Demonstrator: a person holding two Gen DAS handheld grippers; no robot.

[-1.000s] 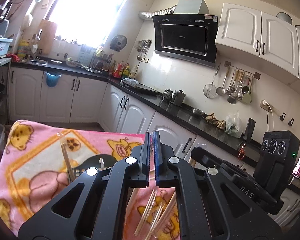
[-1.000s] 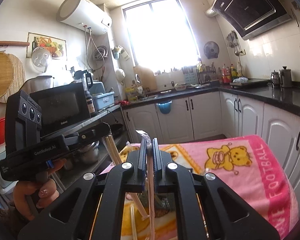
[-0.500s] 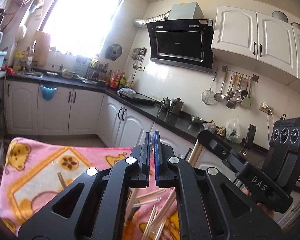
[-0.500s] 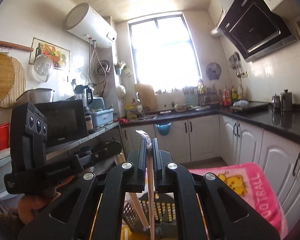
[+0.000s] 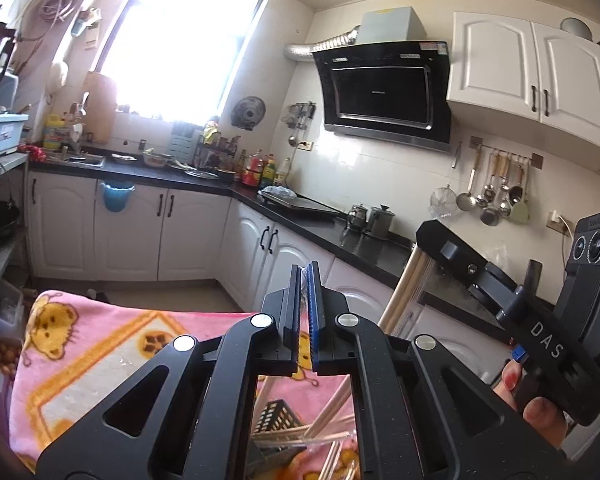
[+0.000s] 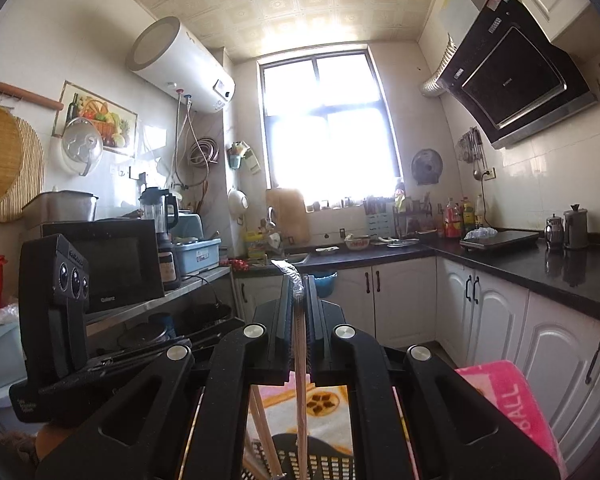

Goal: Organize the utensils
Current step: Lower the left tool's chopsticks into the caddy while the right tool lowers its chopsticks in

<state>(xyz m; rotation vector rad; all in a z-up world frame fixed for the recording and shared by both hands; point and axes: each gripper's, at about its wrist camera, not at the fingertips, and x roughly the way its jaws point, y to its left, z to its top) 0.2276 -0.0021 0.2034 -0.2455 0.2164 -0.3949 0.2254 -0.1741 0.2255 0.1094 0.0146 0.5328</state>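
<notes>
Your right gripper is clamped on a plastic-wrapped pair of pale wooden chopsticks — held up over the black perforated plastic basket on the pink cartoon-bear blanket. Your left gripper — jaws closed, nothing between them. More loose chopsticks lie by the basket.

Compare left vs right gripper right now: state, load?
The right gripper is shut on wrapped chopsticks that hang down between its pads; the left gripper is shut with nothing visible between its pads. The left one's pad looks blue; the right one's look black. Both are raised above the pink blanket.
</notes>
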